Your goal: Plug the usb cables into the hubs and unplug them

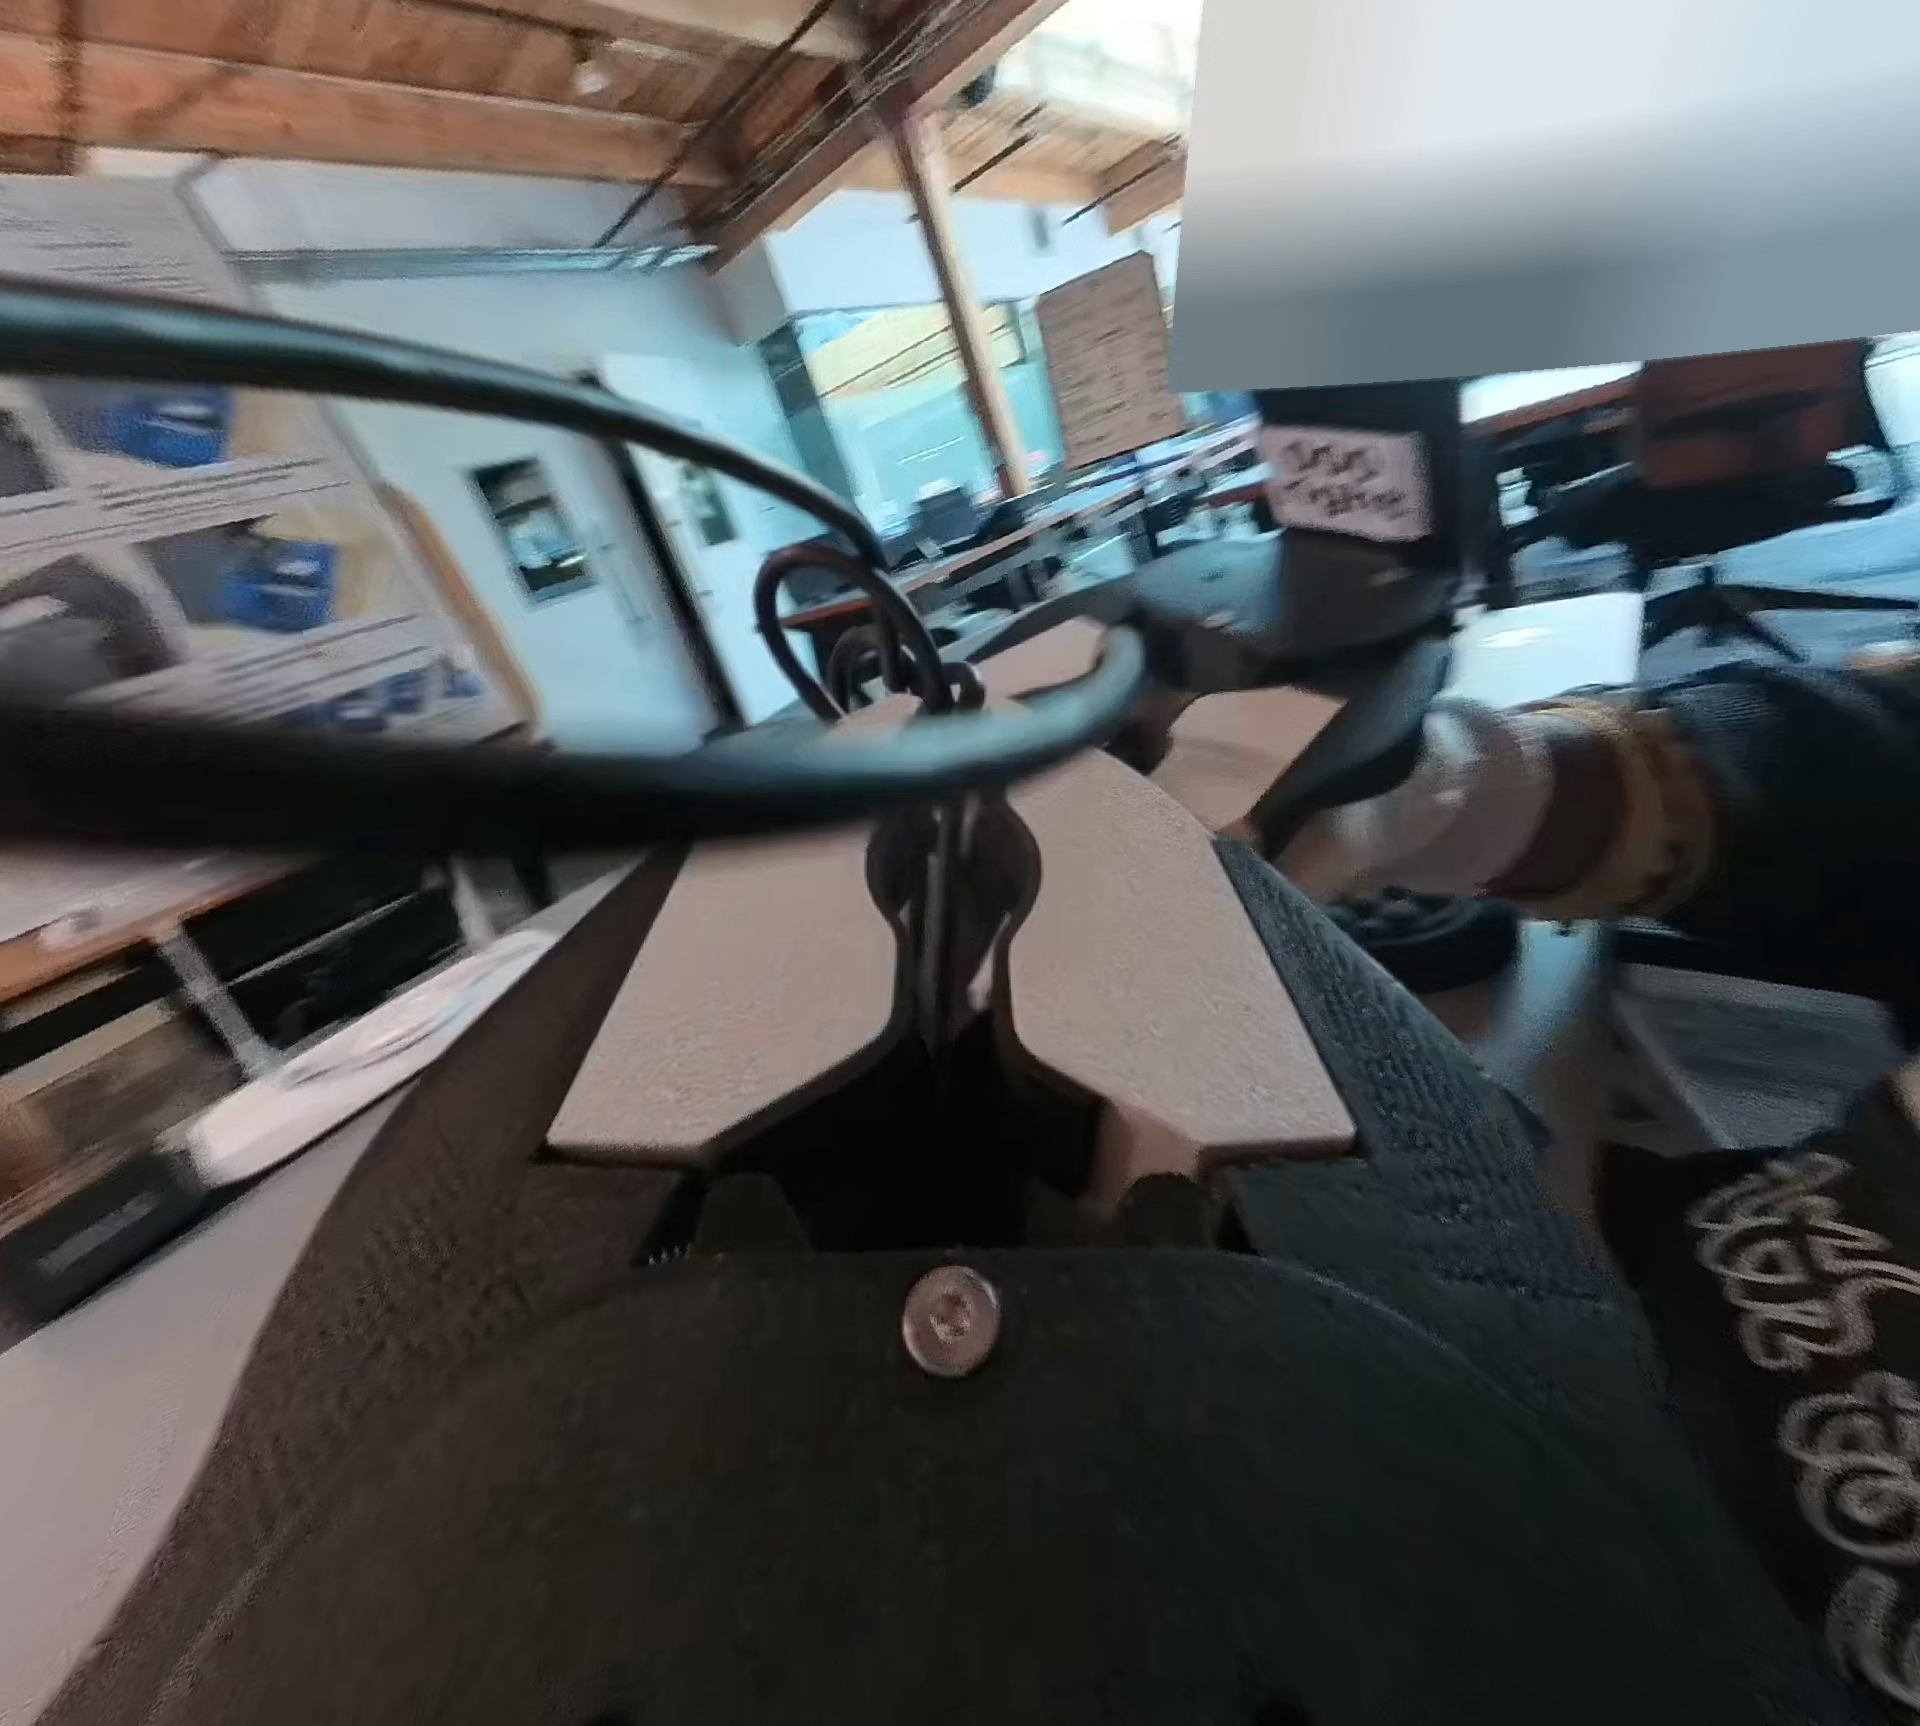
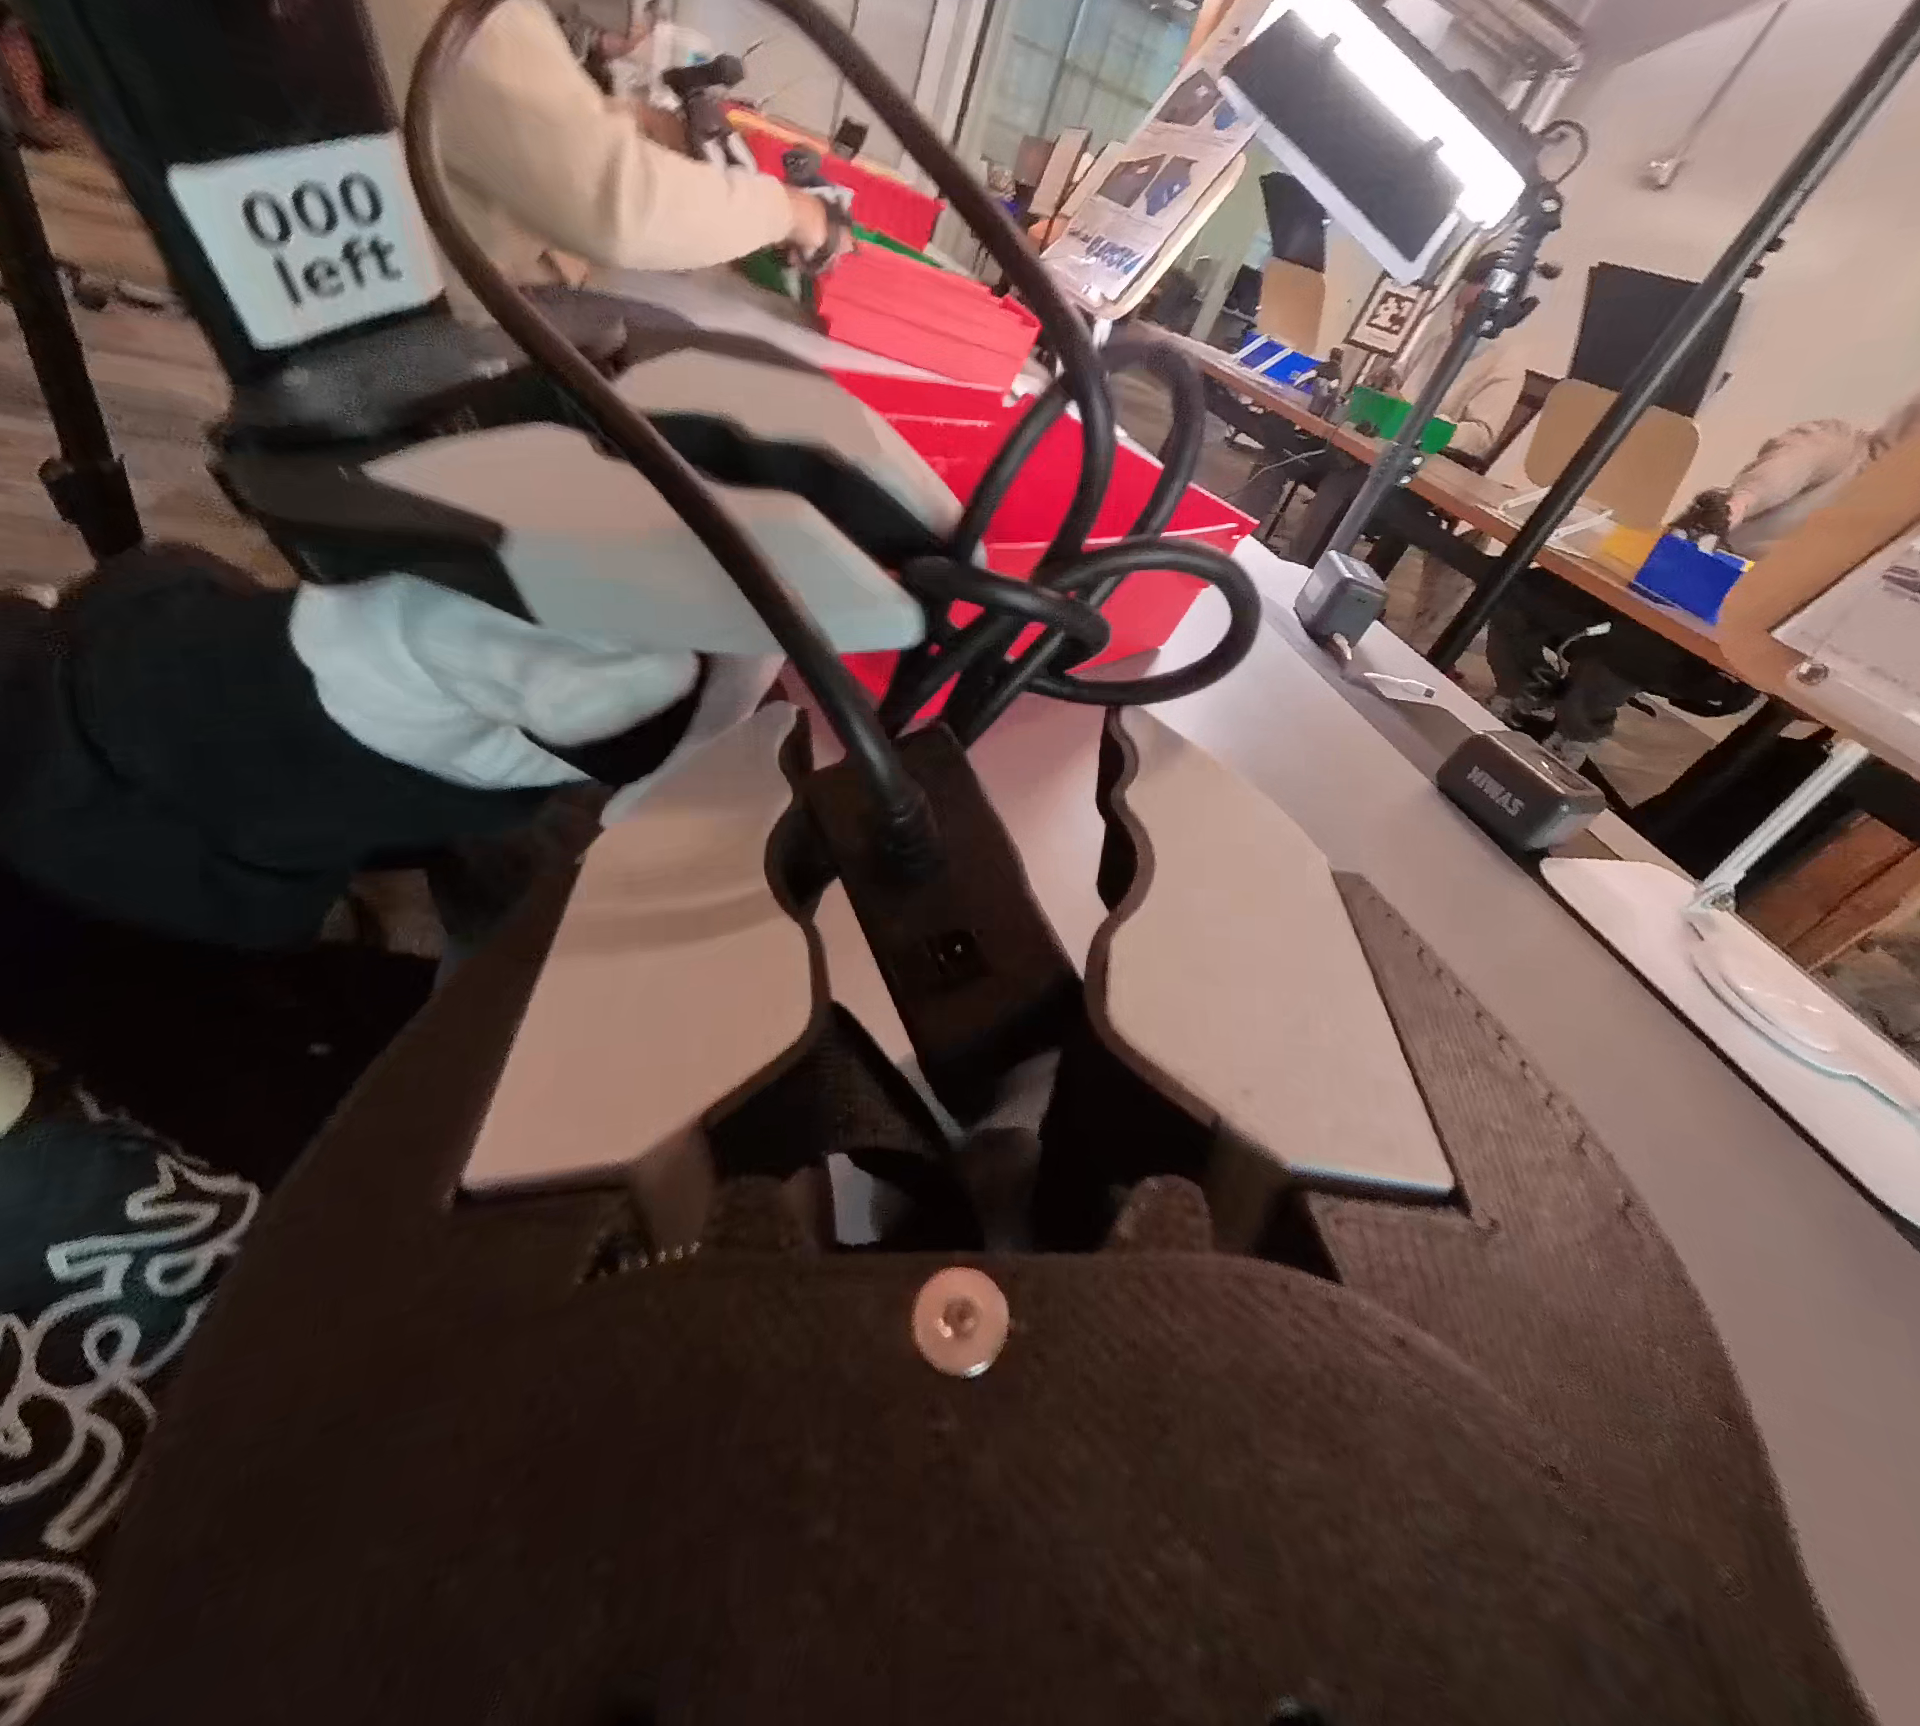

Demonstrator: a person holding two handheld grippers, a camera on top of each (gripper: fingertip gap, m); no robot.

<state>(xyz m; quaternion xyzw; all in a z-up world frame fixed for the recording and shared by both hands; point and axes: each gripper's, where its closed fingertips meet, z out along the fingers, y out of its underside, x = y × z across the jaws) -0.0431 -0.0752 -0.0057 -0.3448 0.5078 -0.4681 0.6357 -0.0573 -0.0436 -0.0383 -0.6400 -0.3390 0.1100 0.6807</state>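
1. Nearest, right wrist view: right tongs (image 2: 945, 726) about half open, clamped on a black hub (image 2: 961, 959) lying lengthwise between the fingers, held up off the grey table (image 2: 1299, 741)
2. Hub slim, matt black, a small port on its upper face; its own lead exits the far end
3. Just beyond: left tongs (image 1: 961, 700) all but closed, pinching the black cable (image 2: 1039, 274) at a tangled knot of loops, one tall loop arching overhead
4. Plug end not visible; cannot tell whether anything is seated in the hub
5. Step, by judgement: sorting the cable, ahead of plugging in
6. Next move likely calls for freeing the loops, regripping near the plug, lining it up with a port
7. Farther off: red bins (image 2: 1091, 513), a small grey box (image 2: 1517, 803) on the table
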